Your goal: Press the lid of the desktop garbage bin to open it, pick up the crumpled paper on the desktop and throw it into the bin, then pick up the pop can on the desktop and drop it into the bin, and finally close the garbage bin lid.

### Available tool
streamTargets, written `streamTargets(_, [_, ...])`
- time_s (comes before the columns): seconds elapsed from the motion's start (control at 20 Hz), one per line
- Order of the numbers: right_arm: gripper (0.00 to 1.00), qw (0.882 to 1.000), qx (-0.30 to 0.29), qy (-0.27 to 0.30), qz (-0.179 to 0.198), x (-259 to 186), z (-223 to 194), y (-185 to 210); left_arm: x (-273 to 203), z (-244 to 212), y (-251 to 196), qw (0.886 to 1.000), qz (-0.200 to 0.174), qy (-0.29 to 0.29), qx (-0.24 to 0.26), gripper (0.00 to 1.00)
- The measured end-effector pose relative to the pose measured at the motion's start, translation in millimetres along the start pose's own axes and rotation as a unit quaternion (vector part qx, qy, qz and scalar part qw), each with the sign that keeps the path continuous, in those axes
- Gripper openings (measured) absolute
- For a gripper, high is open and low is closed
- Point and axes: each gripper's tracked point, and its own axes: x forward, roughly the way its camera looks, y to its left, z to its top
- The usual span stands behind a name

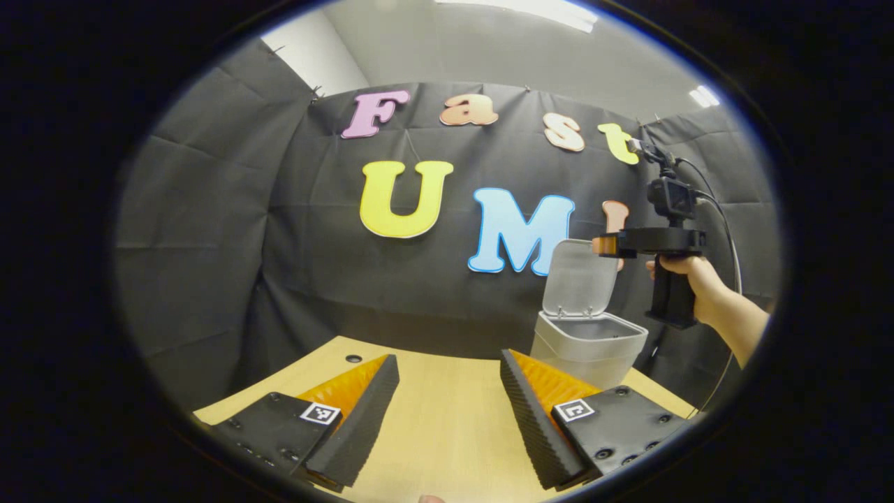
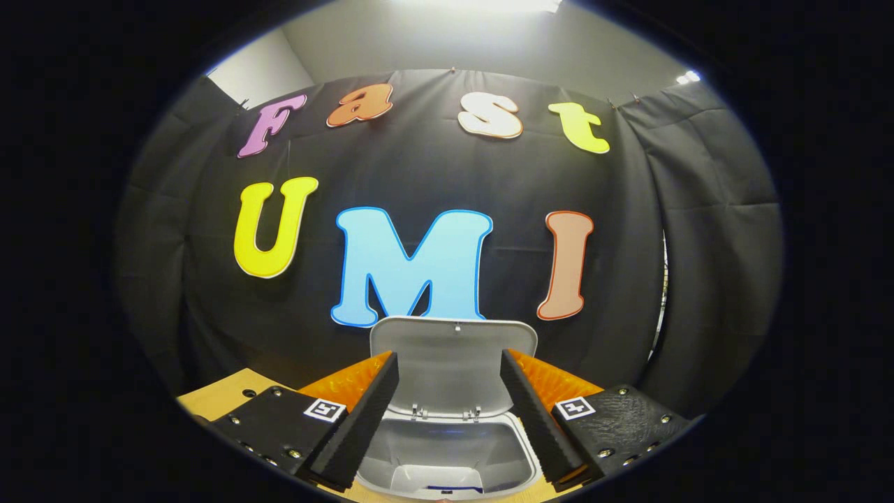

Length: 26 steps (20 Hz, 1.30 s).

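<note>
Wooden table (image 1: 447, 419) bearing open bin (image 1: 587, 349).

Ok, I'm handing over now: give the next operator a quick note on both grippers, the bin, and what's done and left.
Left gripper: open, holding nothing, low over the desk.
Right gripper: open, holding nothing, above the bin; a hand holds it.
Bin lid: standing open.
Done: lid opened. Paper and can aren't on the visible desk, possibly binned already; check.
Left: close the lid.

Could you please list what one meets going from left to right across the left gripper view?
Left claw's fingers → garbage bin with its lid raised → right claw → the hand holding it.
</note>
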Motion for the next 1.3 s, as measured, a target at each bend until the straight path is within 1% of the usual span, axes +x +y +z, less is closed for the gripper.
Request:
streamTargets(0.25, [0.94, 1.000, 0.002, -0.009, -0.006, 34.3, 22.3, -2.2, 9.9, -2.9, 2.7, 1.000, -0.001, 0.001, -0.005, 0.96])
streamTargets(0.5, [0.94, 0.999, 0.005, -0.018, -0.028, 65.5, 37.6, -10.7, 21.1, -4.9, 5.9, 1.000, -0.003, 0.000, -0.008, 0.96])
streamTargets(0.75, [0.93, 0.999, 0.026, -0.010, -0.032, 88.7, 38.5, -14.1, 33.0, -4.5, 9.1, 1.000, -0.001, 0.000, -0.006, 0.95])
streamTargets(0.9, [0.93, 0.999, 0.034, 0.001, -0.031, 96.3, 31.7, -14.2, 37.9, -6.2, 11.0, 1.000, 0.001, 0.002, -0.007, 0.96])
streamTargets(1.05, [0.93, 0.999, 0.028, 0.021, -0.025, 97.6, 17.7, -11.8, 41.8, -7.5, 8.7, 1.000, -0.001, 0.003, -0.010, 0.95])
streamTargets(1.3, [0.94, 0.999, 0.040, 0.025, -0.013, 93.8, 16.8, -11.7, 41.0, -3.6, -1.6, 1.000, -0.009, -0.004, -0.009, 0.96])
